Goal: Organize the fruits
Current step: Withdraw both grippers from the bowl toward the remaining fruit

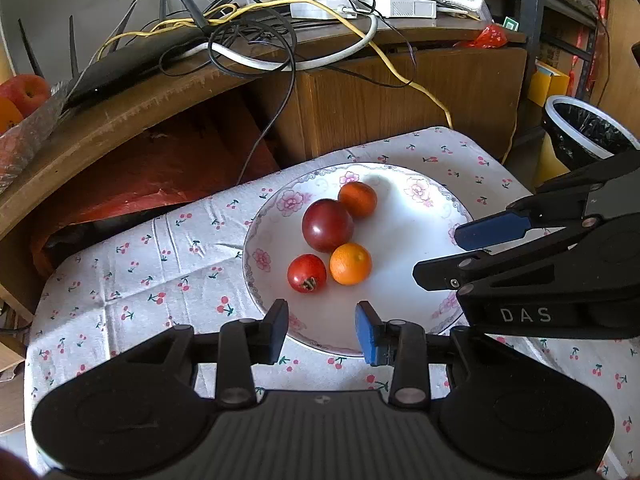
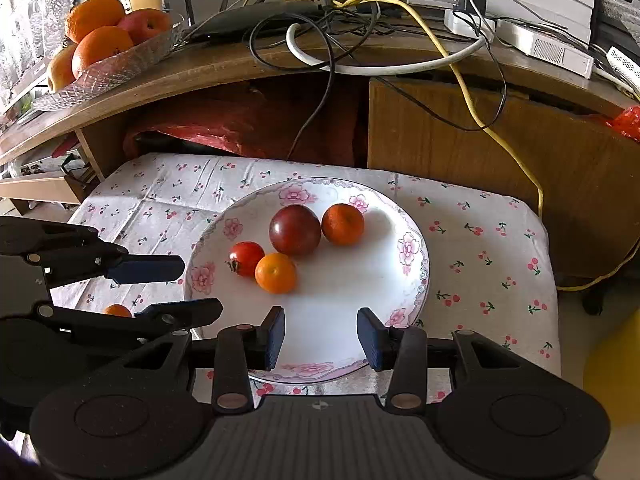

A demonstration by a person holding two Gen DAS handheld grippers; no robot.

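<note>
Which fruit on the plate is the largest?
The dark red plum, in the middle of the cluster on the floral plate. It is clearly bigger and darker than the two small oranges and the bright red tomato.

Low table covered by white cloth with cherry print (image 2: pixel 480 240), creased in a fold grid on its left part. Flower-rimmed white plate (image 2: pixel 404 248) sits directly on the cloth, roughly centre. One small orange fruit (image 2: pixel 117 310) lies on the cloth just left of the plate, partly hidden. Cloth edge hangs over the right side.
</note>
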